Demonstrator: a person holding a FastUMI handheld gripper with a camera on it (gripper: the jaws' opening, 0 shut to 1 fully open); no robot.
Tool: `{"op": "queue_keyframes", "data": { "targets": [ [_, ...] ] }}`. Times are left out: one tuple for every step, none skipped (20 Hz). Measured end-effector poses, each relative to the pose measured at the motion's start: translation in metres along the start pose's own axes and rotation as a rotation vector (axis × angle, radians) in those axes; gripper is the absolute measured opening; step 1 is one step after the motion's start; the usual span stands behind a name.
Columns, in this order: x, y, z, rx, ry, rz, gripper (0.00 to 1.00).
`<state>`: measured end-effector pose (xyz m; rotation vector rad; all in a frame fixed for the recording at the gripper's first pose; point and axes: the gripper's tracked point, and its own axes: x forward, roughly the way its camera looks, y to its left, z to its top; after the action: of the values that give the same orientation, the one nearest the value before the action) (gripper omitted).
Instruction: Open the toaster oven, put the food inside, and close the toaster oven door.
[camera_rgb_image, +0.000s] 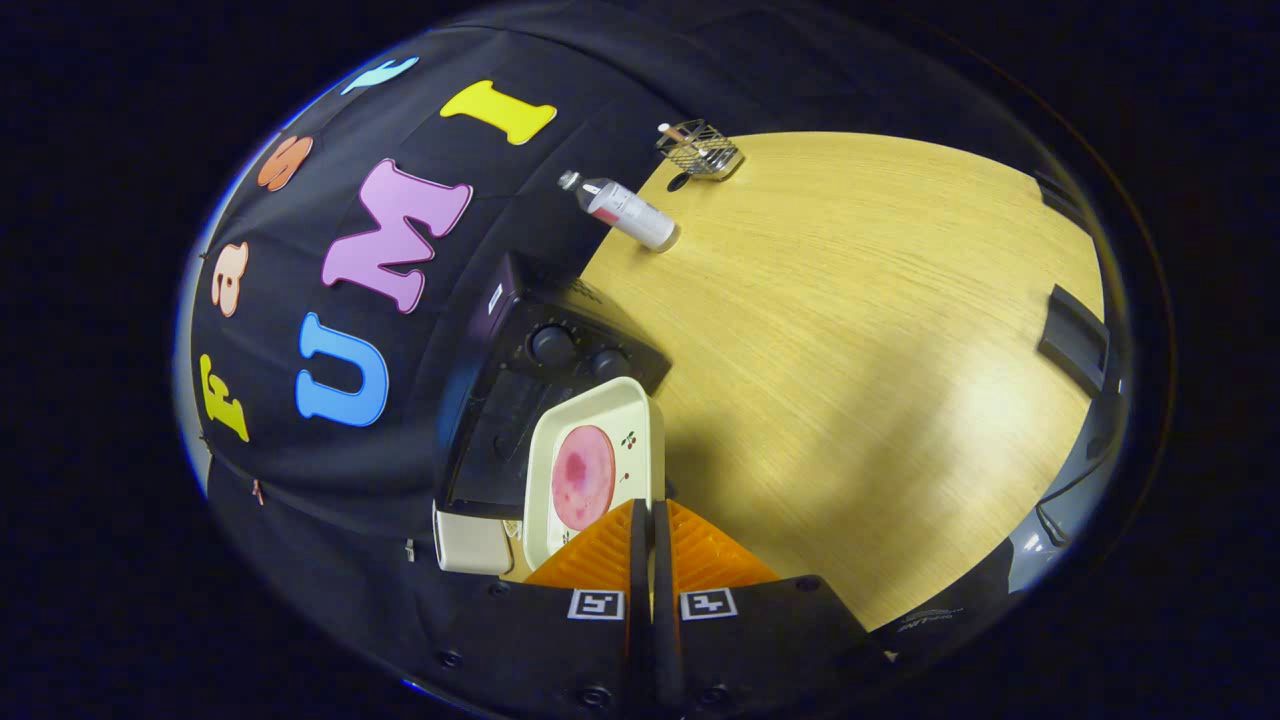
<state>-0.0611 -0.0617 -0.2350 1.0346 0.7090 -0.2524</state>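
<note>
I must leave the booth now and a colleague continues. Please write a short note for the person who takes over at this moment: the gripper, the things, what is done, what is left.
Gripper: its orange fingers are pressed together on the near rim of the cream tray, so it holds the tray.
The tray carries a pink round slice of food and is raised in front of the black toaster oven, which stands on the wooden table against the booth wall.
Whether the oven door is open cannot be told from here.
Done: tray picked up.
Left: put the food inside and close the door.
</note>
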Motion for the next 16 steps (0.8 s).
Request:
{"op": "queue_keyframes", "data": {
  "targets": [
    [0.009, 0.007, -0.007, 0.002, 0.003, 0.009, 0.06],
    [0.019, 0.014, -0.011, 0.005, 0.002, 0.014, 0.06],
    [0.028, 0.021, -0.015, 0.009, 0.003, 0.02, 0.06],
    [0.038, 0.028, -0.017, 0.012, 0.001, 0.025, 0.06],
    [0.049, 0.036, -0.021, 0.014, 0.001, 0.029, 0.06],
    [0.056, 0.041, -0.025, 0.015, 0.002, 0.033, 0.06],
    [0.064, 0.048, -0.025, 0.016, -0.001, 0.034, 0.06],
    [0.075, 0.053, -0.027, 0.02, -0.003, 0.035, 0.06],
    [0.088, 0.058, -0.026, 0.03, -0.009, 0.037, 0.06],
    [0.101, 0.063, -0.026, 0.041, -0.014, 0.04, 0.06],
    [0.111, 0.068, -0.026, 0.054, -0.024, 0.042, 0.06],
    [0.12, 0.073, -0.026, 0.069, -0.031, 0.048, 0.06],
    [0.13, 0.077, -0.024, 0.084, -0.038, 0.053, 0.06],
    [0.14, 0.081, -0.022, 0.1, -0.047, 0.058, 0.06],
    [0.15, 0.084, -0.022, 0.111, -0.052, 0.059, 0.06],
    [0.159, 0.086, -0.021, 0.119, -0.056, 0.056, 0.06]
  ]
}}
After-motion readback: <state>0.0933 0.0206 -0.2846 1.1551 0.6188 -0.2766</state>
